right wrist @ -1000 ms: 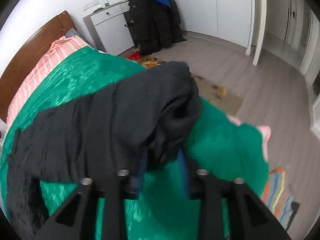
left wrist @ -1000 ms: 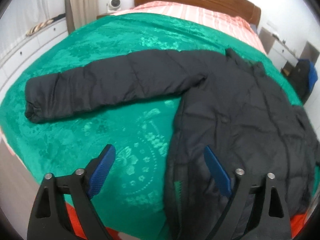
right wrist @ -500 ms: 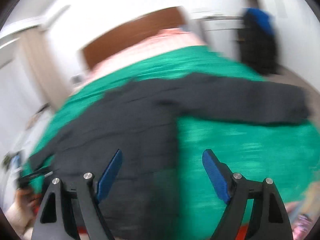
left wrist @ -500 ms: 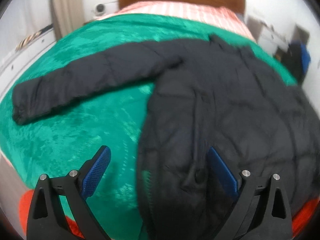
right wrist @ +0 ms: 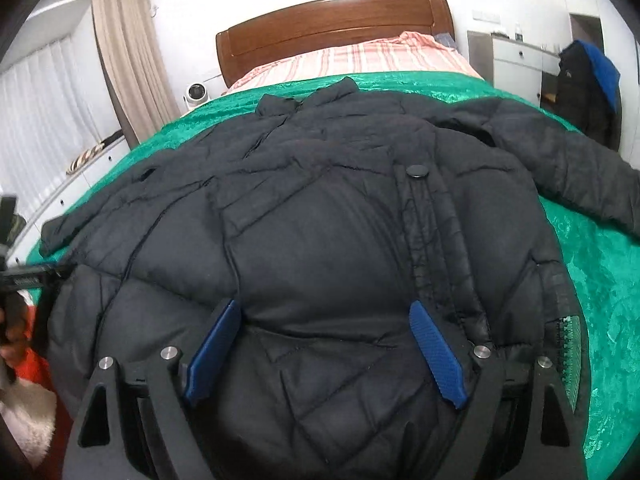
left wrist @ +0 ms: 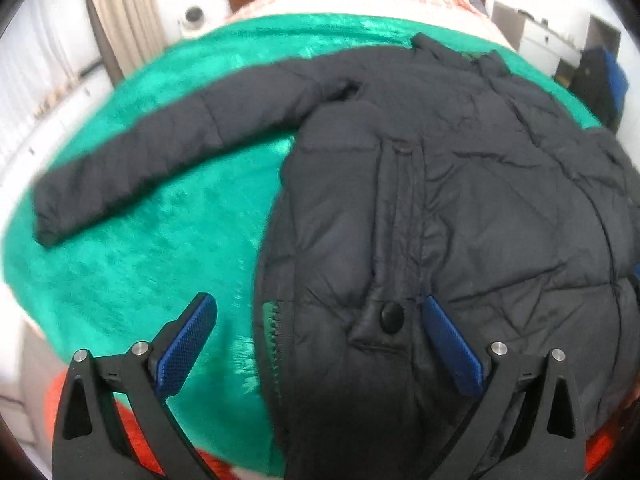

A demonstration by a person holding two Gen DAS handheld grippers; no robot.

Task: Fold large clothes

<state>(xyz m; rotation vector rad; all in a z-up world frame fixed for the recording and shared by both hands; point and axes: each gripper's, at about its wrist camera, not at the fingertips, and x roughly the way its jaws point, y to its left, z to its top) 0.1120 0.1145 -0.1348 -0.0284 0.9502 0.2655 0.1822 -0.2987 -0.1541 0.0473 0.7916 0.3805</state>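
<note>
A large black puffer jacket lies spread flat on a green blanket on the bed, collar toward the headboard. One sleeve stretches out to the left in the left wrist view. The other sleeve stretches right in the right wrist view. My left gripper is open and empty over the jacket's left hem edge. My right gripper is open and empty above the jacket's lower body.
A wooden headboard and striped pink bedding lie at the far end. A small white camera and curtains stand at left. A dark coat with blue hood hangs at right by white cabinets.
My right gripper let go of the sleeve, which now lies out on the blanket, and swung round to face the jacket body. My left gripper shifted right toward the jacket hem.
</note>
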